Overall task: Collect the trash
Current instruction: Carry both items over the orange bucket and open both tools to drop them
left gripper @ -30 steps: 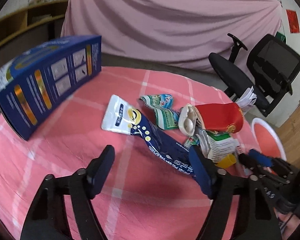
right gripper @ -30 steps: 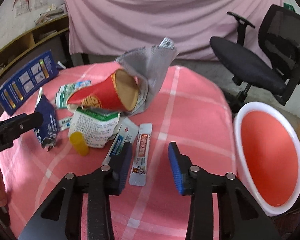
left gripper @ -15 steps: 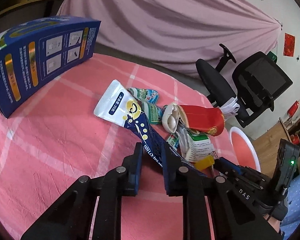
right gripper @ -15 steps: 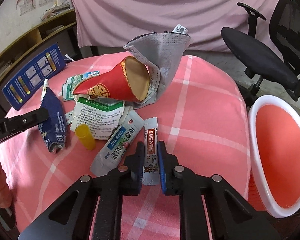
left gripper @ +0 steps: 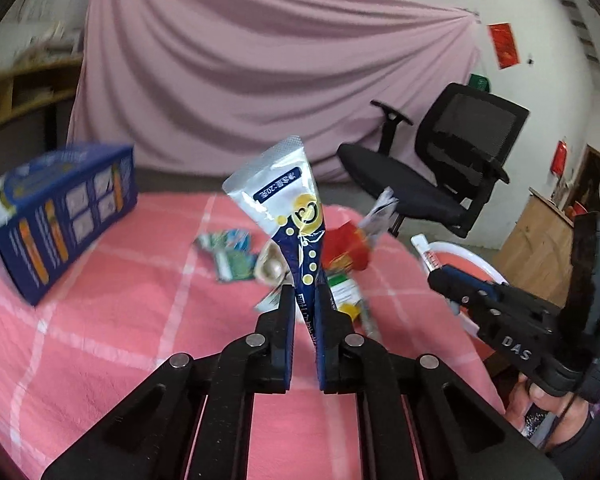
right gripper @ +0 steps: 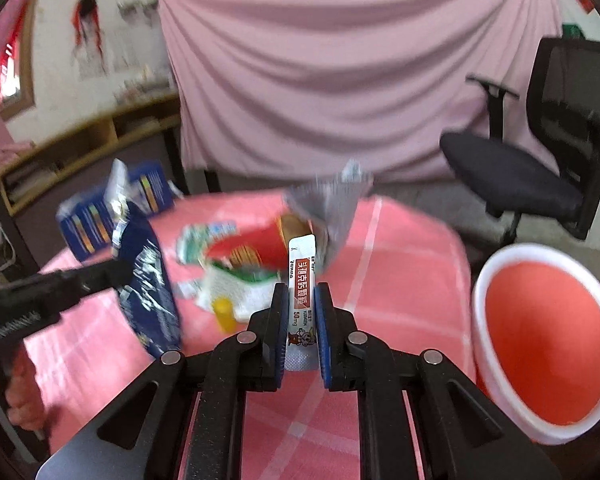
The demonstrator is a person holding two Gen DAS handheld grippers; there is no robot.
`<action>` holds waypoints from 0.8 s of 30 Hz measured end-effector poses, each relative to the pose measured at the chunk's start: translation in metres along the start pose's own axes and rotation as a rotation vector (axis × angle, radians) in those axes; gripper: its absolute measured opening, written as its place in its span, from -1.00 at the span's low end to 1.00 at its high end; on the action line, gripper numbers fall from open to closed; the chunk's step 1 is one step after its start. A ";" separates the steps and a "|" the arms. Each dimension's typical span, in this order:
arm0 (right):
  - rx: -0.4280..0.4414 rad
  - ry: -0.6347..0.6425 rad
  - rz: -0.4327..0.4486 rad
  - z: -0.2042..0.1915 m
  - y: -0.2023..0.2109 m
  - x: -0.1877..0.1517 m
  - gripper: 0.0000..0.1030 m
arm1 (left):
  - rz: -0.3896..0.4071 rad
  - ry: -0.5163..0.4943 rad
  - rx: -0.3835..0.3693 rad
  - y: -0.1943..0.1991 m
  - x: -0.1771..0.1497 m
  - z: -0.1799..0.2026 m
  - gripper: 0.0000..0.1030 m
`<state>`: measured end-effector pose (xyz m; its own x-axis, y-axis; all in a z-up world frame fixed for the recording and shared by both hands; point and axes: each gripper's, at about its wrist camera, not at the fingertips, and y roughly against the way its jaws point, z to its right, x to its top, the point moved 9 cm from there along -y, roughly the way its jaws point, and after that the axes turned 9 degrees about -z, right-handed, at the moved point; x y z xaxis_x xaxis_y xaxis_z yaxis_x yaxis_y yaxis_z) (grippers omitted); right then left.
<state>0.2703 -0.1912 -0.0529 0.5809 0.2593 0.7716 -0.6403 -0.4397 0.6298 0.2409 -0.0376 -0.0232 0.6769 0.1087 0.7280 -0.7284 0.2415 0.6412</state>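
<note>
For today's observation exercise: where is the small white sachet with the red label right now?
The sachet stands clamped in the right gripper's jaws, lifted above the pink tablecloth, left of the orange bin.

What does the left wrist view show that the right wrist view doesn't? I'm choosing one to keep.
Left wrist only: the left tool shut on the blue wrapper, printed face showing.
Right wrist only: the right tool shut on the white sachet, the orange bin seen whole, the wooden shelves.
Both: the pink checked tablecloth, blue box, red paper cone, black office chair, pink curtain.
</note>
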 end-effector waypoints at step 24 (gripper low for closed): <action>-0.396 -0.278 0.484 0.167 0.124 0.015 -0.78 | 0.158 -0.271 -0.283 -0.089 0.078 0.221 -0.87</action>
<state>0.2833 -0.3857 0.0222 0.2566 -0.1405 0.9563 -0.9652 -0.0887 0.2459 0.3354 -0.2634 0.0301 0.4791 -0.0826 0.8739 -0.7377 0.5016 0.4518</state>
